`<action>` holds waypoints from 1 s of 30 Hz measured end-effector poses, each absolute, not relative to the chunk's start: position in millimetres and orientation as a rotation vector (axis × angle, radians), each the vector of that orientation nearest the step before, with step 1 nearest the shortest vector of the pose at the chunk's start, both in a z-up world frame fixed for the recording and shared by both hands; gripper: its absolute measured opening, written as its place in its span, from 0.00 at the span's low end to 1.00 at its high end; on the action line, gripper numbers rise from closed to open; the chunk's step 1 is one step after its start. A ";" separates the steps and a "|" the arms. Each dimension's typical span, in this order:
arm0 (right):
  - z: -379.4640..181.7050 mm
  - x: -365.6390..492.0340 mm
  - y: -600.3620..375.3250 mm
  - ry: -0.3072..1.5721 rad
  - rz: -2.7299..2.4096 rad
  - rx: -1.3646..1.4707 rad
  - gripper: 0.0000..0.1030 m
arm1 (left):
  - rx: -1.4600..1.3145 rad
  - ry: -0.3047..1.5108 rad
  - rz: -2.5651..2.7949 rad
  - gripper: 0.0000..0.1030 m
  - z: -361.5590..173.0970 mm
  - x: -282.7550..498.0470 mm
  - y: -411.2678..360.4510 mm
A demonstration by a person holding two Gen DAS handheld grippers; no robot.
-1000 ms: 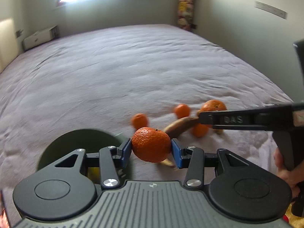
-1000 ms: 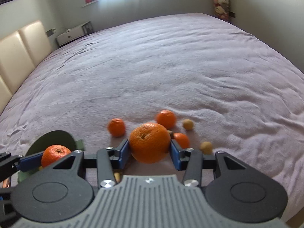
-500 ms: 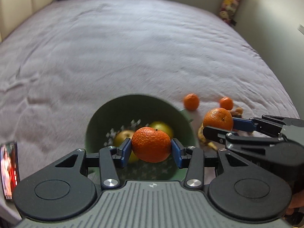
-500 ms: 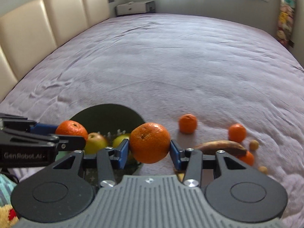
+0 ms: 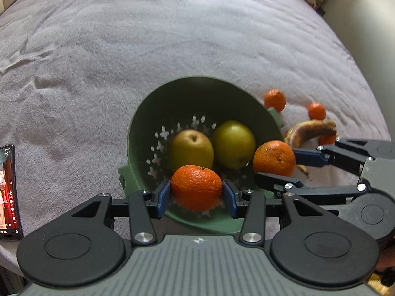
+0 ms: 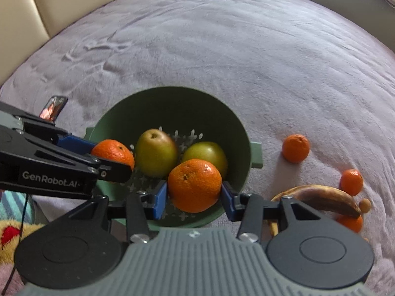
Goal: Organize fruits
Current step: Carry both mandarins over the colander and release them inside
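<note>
A green colander bowl (image 5: pixel 148 113) (image 6: pixel 222 113) sits on the bed with two green-yellow pears (image 5: pixel 191 149) (image 6: pixel 155 151) inside. My left gripper (image 5: pixel 196 194) is shut on a tangerine (image 5: pixel 196 187) over the bowl's near rim; it shows at the left in the right wrist view (image 6: pixel 113 153). My right gripper (image 6: pixel 194 194) is shut on a larger orange (image 6: pixel 195 185) over the bowl's near side; that orange shows at the bowl's right rim in the left wrist view (image 5: pixel 274 157).
Loose tangerines (image 6: pixel 295 148) (image 6: pixel 351 182) (image 5: pixel 274 100), a browned banana (image 6: pixel 323 198) (image 5: pixel 311 130) and a small brown fruit (image 6: pixel 365 205) lie right of the bowl. A lit phone (image 5: pixel 7 192) (image 6: pixel 53 106) lies left. A beige headboard (image 6: pixel 61 0) stands behind.
Both grippers have moved left with their fruit, from above the loose fruit to over the green bowl, and tilted down toward it. Both stay shut.
</note>
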State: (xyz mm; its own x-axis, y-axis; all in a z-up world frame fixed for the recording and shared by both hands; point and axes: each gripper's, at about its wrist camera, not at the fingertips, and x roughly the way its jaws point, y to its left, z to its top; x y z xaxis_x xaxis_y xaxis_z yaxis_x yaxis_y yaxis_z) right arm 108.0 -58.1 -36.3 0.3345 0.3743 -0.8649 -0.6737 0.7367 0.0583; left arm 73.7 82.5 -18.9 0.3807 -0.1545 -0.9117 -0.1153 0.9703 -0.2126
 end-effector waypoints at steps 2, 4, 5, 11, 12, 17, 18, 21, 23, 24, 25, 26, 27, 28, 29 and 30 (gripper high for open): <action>-41.1 111.2 -55.6 1.041 0.708 -0.355 0.43 | -0.258 1.200 -0.036 0.50 -22.5 74.1 82.8; -45.4 113.1 -54.1 1.056 0.716 -0.373 0.43 | -0.250 1.213 -0.042 0.50 -25.8 75.2 82.8; -47.2 113.6 -53.2 1.063 0.721 -0.383 0.43 | -0.243 1.219 -0.043 0.50 -27.3 75.9 82.0; -56.6 115.3 -49.0 1.088 0.739 -0.426 0.43 | -0.226 1.245 -0.059 0.50 -34.2 81.7 77.9; -58.0 115.4 -47.9 1.091 0.742 -0.433 0.43 | -0.223 1.251 -0.063 0.50 -35.4 83.2 77.0; -65.9 116.7 -41.8 1.108 0.765 -0.468 0.43 | -0.216 1.270 -0.069 0.50 -41.6 86.8 73.8; -67.0 116.6 -41.6 1.112 0.767 -0.470 0.43 | -0.217 1.272 -0.069 0.50 -42.5 87.2 73.9; -68.9 117.6 -41.3 1.118 0.774 -0.468 0.43 | -0.210 1.278 -0.058 0.50 -44.2 88.9 73.0; -69.9 118.3 -40.7 1.121 0.778 -0.468 0.43 | -0.193 1.279 -0.052 0.50 -44.8 89.9 71.0; -70.4 118.3 -40.5 1.122 0.779 -0.470 0.43 | -0.186 1.280 -0.051 0.50 -45.0 90.0 70.3; -70.8 118.6 -40.3 1.124 0.780 -0.473 0.43 | -0.179 1.280 -0.050 0.50 -45.2 90.3 69.3; -71.5 118.7 -39.7 1.125 0.780 -0.475 0.43 | -0.173 1.281 -0.049 0.50 -45.4 90.3 68.6; -71.3 119.0 -40.2 1.126 0.781 -0.478 0.43 | -0.170 1.282 -0.049 0.50 -45.4 90.3 68.6; -71.0 118.9 -40.6 1.125 0.782 -0.480 0.43 | -0.167 1.283 -0.048 0.50 -45.5 90.2 68.3; -70.8 118.7 -40.7 1.124 0.782 -0.481 0.43 | -0.162 1.284 -0.046 0.50 -45.5 89.8 68.9; -70.4 118.3 -40.9 1.124 0.784 -0.481 0.43 | -0.161 1.285 -0.046 0.50 -45.7 89.7 68.9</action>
